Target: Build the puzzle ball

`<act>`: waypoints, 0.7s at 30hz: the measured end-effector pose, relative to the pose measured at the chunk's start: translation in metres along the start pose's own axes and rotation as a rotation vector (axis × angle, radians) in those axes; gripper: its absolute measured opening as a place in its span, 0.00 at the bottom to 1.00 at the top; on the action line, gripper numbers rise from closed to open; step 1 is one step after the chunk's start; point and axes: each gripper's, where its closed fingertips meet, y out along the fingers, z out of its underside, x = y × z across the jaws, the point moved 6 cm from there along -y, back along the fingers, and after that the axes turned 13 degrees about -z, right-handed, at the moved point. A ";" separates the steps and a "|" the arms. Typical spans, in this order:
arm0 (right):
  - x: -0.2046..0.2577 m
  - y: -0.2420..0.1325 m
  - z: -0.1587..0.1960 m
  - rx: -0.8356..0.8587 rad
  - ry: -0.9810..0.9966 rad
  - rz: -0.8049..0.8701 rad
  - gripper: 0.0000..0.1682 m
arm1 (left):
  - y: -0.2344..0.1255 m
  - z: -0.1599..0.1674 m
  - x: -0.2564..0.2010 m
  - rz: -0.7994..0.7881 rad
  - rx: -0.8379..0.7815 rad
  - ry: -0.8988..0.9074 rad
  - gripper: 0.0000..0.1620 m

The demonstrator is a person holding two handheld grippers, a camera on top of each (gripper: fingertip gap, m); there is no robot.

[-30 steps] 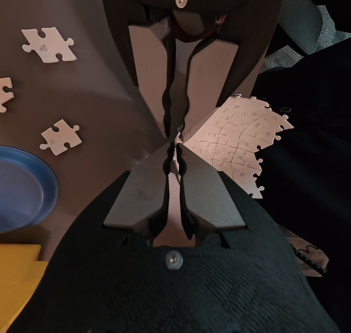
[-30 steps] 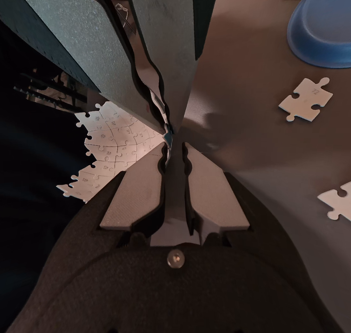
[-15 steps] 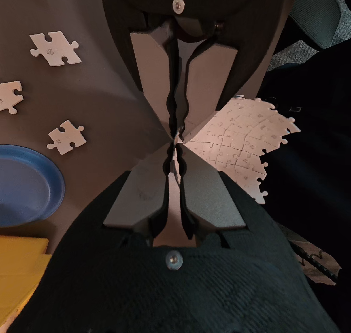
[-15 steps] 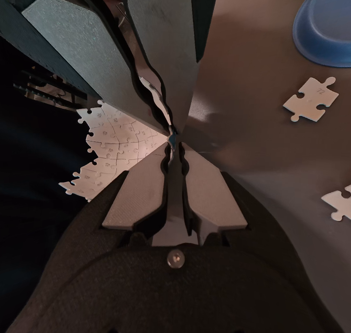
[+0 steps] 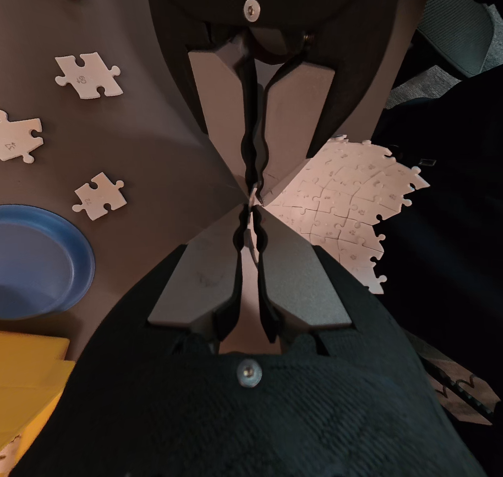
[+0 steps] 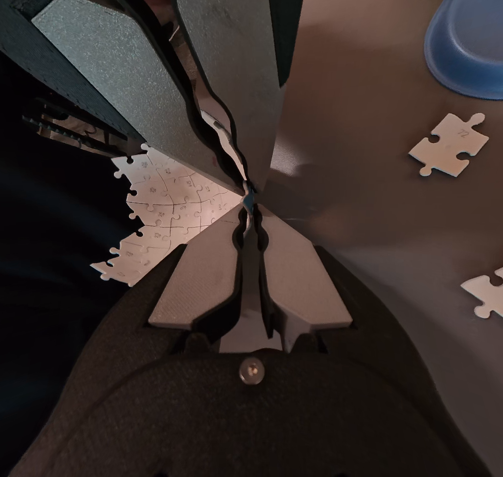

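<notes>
Puzzle-ball shell (image 5: 343, 208), partly assembled, is clamped at one edge by left tool (image 5: 251, 210) and right tool (image 6: 251, 208), tip to tip, likely seating a piece.

Two handheld grippers, alike in build. Left gripper (image 5: 251, 209): black ribbed plastic body with a fine woven print texture, one silver hex screw (image 5: 249, 376) set in the middle near the camera, two pale grey wedge fingers (image 5: 201, 281) edged with wavy black pads. Right gripper (image 6: 251, 210): same black shell, same silver screw (image 6: 251, 373), same grey fingers (image 6: 201, 281) with a grainy matte surface and black rippled lining.
</notes>
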 end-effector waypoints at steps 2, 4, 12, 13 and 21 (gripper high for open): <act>0.000 0.000 0.000 0.001 -0.007 -0.001 0.00 | 0.000 0.000 0.000 0.002 -0.002 -0.001 0.00; 0.000 0.000 0.000 0.001 -0.013 -0.006 0.01 | -0.001 0.000 0.000 0.005 0.000 -0.001 0.00; 0.002 0.000 0.000 0.019 -0.059 0.004 0.00 | -0.001 0.000 -0.002 0.011 0.000 0.004 0.00; 0.003 0.000 0.000 0.022 -0.067 0.010 0.00 | -0.002 0.001 -0.002 0.011 -0.002 0.003 0.00; 0.007 0.001 -0.001 0.053 -0.111 0.066 0.00 | -0.004 0.000 -0.004 0.013 0.004 0.006 0.03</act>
